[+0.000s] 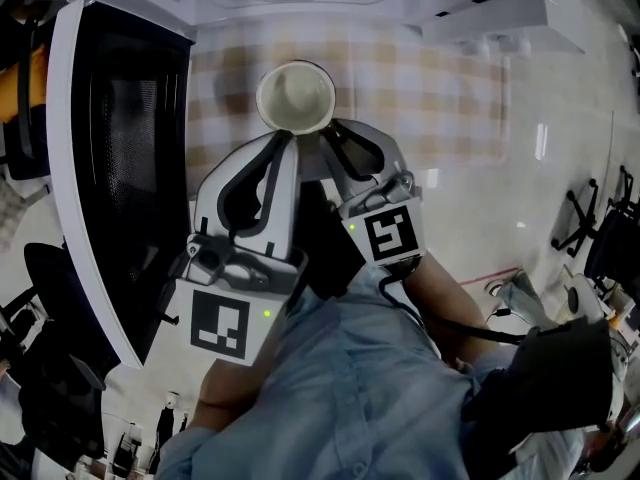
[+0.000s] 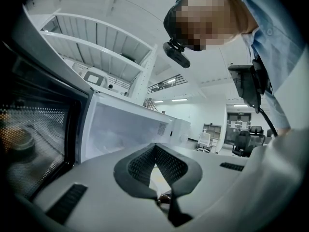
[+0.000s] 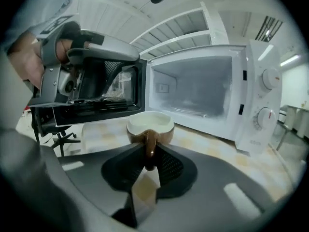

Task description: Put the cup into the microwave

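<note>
carry step. right gripper (image 3: 148,153) clamps cup (image 3: 149,123) by its handle, facing open microwave (image 3: 256,129); left gripper (image 2: 161,196) closed, empty. next: ease cup level into cavity.

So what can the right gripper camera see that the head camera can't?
Only the right gripper view: the white microwave's two round dials, its empty inside, and the brown handle of the cream-lined brown cup, pinched by the right gripper.
Only the head view: two black-and-white marker cubes and a light blue sleeve.
Both: that cup, the checked tablecloth and the dark open door.
</note>
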### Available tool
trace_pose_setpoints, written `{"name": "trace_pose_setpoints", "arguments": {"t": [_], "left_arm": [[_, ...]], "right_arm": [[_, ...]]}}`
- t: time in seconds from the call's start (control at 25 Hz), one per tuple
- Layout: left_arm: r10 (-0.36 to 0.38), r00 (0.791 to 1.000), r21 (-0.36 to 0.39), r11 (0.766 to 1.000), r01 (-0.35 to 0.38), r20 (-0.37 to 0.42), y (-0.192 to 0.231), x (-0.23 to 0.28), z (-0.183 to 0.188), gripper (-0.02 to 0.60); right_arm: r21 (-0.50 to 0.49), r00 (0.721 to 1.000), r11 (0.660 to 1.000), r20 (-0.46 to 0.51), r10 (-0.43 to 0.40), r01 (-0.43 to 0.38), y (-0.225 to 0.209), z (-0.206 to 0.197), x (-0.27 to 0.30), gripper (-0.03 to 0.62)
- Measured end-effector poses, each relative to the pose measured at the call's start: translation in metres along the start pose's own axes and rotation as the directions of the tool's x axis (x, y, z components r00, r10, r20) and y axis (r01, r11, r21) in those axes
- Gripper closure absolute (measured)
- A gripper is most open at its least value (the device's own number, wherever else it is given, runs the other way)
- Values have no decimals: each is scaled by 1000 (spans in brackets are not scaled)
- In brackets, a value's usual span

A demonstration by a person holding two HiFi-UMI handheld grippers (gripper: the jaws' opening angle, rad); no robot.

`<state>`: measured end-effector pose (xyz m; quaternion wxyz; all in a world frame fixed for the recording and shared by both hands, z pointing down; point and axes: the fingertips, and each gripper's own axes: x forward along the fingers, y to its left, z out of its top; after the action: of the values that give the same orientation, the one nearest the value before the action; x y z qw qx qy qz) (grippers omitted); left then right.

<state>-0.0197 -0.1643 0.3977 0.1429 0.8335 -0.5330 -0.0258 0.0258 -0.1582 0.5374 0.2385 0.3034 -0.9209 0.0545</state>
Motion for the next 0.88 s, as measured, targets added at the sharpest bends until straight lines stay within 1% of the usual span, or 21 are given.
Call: {"name": "trace_pose_setpoints", "arguments": {"t": [0.08,0.16,0.24,0.36,0.56,0.72,0.8,0.88], "left_arm": [[-2,1000,-1,1000,2,1,2,-1,0,577],[0,1000,-2,1000,0,2,3,-3,0,577],[1,1000,0,1000,-1,3,3,-4,0,577],[2,1000,2,1000,-2,5,4,-6,1,577],[4,1000,5,1000,-4,14,4,-5,2,577],[-2,1000,-4,1000,2,13,-2,-4,7,577],[-9,1000,-2,1000,9,14,-2,-3,10,577],[-17,1000,5,1000,17,12,-2,0,16,577]], "right_arm": [[-22,999,999,11,-34,34,-2,1,1,539],[-41,999,999,35,-33,34,-1,4,0,542],[-20,997,999,68,-36,37,0,7,-2,545],[54,989,997,135,-57,50,-7,17,-7,546],[45,982,998,178,-58,51,-14,31,-8,546],[69,971,996,227,-70,55,-16,46,-12,546],[70,970,996,232,-71,56,-18,51,-12,546],[63,977,997,205,-62,50,-19,53,-13,545]]}}
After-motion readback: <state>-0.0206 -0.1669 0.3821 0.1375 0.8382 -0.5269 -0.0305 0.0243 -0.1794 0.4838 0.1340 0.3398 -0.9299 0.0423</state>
